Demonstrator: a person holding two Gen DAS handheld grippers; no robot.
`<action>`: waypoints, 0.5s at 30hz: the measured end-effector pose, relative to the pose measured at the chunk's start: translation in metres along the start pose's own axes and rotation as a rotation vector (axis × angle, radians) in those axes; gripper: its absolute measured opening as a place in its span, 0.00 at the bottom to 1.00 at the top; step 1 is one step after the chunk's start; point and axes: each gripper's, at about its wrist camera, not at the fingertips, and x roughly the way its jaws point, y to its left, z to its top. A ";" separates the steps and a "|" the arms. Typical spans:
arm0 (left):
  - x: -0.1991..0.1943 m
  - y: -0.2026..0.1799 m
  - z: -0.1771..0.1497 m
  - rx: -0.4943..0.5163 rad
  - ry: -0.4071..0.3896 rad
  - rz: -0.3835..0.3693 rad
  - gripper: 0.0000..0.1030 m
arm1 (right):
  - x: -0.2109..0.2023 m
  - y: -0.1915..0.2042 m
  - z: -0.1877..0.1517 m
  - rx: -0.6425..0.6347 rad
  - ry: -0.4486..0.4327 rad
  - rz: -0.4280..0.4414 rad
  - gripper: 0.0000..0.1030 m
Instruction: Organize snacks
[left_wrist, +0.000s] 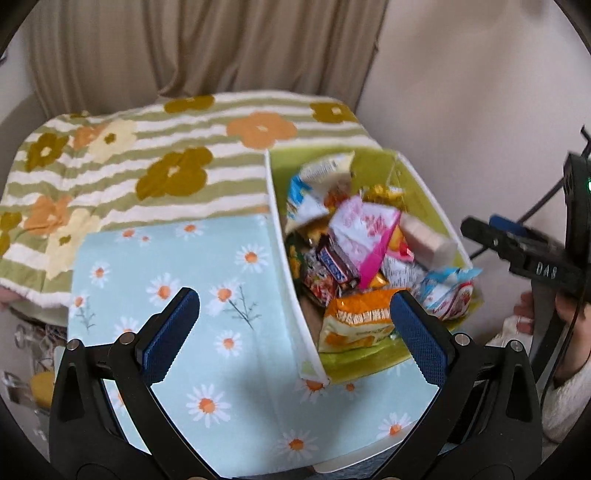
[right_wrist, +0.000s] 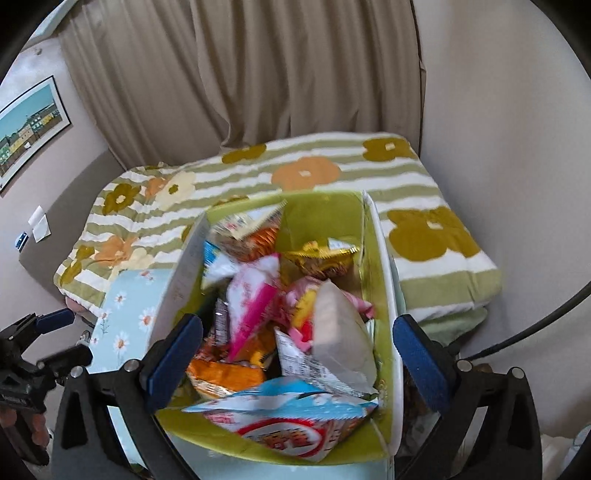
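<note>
A fabric storage box (left_wrist: 284, 258) with a green lining (right_wrist: 325, 218) and a daisy-print outside (left_wrist: 207, 295) stands on a flowered blanket. It is full of snack packets: a pink-white packet (left_wrist: 364, 232) (right_wrist: 251, 295), an orange packet (left_wrist: 358, 321) (right_wrist: 225, 373), a dark candy bar (left_wrist: 334, 264), a gold packet (right_wrist: 319, 258), a pale wafer block (left_wrist: 424, 240) (right_wrist: 341, 332), and a blue-white packet (right_wrist: 291, 410). My left gripper (left_wrist: 295, 332) is open and empty above the box's left wall. My right gripper (right_wrist: 297, 362) is open and empty over the box; it also shows at the right edge of the left wrist view (left_wrist: 517, 245).
A striped blanket with big flowers (left_wrist: 147, 166) (right_wrist: 424, 229) covers the surface under the box. Beige curtains (right_wrist: 258, 74) hang behind, and a framed picture (right_wrist: 29, 125) is on the left wall. The left gripper shows at lower left in the right wrist view (right_wrist: 37, 354).
</note>
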 end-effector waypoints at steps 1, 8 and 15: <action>-0.011 0.002 0.002 0.003 -0.024 0.004 1.00 | -0.007 0.006 0.000 0.000 -0.017 0.002 1.00; -0.085 0.015 0.001 0.012 -0.168 0.097 1.00 | -0.078 0.061 -0.001 -0.023 -0.138 -0.043 1.00; -0.161 0.030 -0.031 0.020 -0.322 0.173 1.00 | -0.144 0.122 -0.028 -0.071 -0.290 -0.108 1.00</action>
